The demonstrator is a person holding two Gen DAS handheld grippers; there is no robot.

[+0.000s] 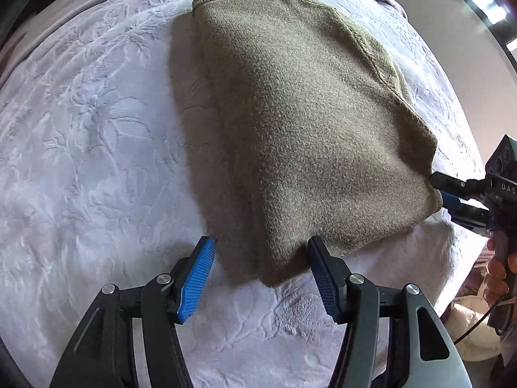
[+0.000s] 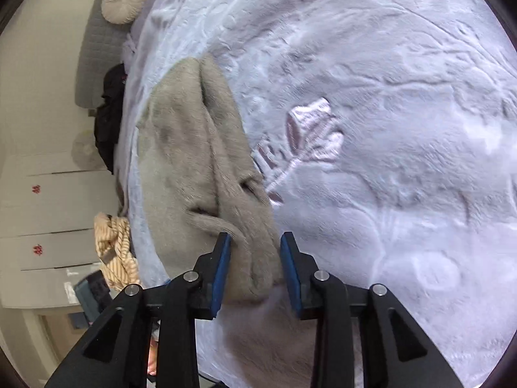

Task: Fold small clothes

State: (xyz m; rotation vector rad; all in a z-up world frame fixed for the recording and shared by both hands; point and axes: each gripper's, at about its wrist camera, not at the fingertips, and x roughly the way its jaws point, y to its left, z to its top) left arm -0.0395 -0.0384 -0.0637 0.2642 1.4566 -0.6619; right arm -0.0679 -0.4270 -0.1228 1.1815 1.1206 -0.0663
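Note:
A folded olive-brown knitted garment (image 1: 290, 113) lies flat on the bed. In the left wrist view its near corner lies between the spread blue pads of my left gripper (image 1: 260, 245), which is open; the left pad stands clear of the cloth, the right pad sits at its edge. At the garment's right corner is my right gripper (image 1: 442, 190), held by a hand (image 1: 497, 274). In the right wrist view the garment (image 2: 194, 145) runs away from the right gripper (image 2: 255, 237), whose jaws stand apart with a loose fold of fabric between them, not pinched.
A white embossed bedspread (image 1: 80, 161) covers the bed and stretches wide to the right (image 2: 387, 129). Past the bed's left edge are a round cushion (image 2: 126, 0), dark clothing (image 2: 110, 113), a striped cloth (image 2: 113, 249) and white drawers (image 2: 48, 210).

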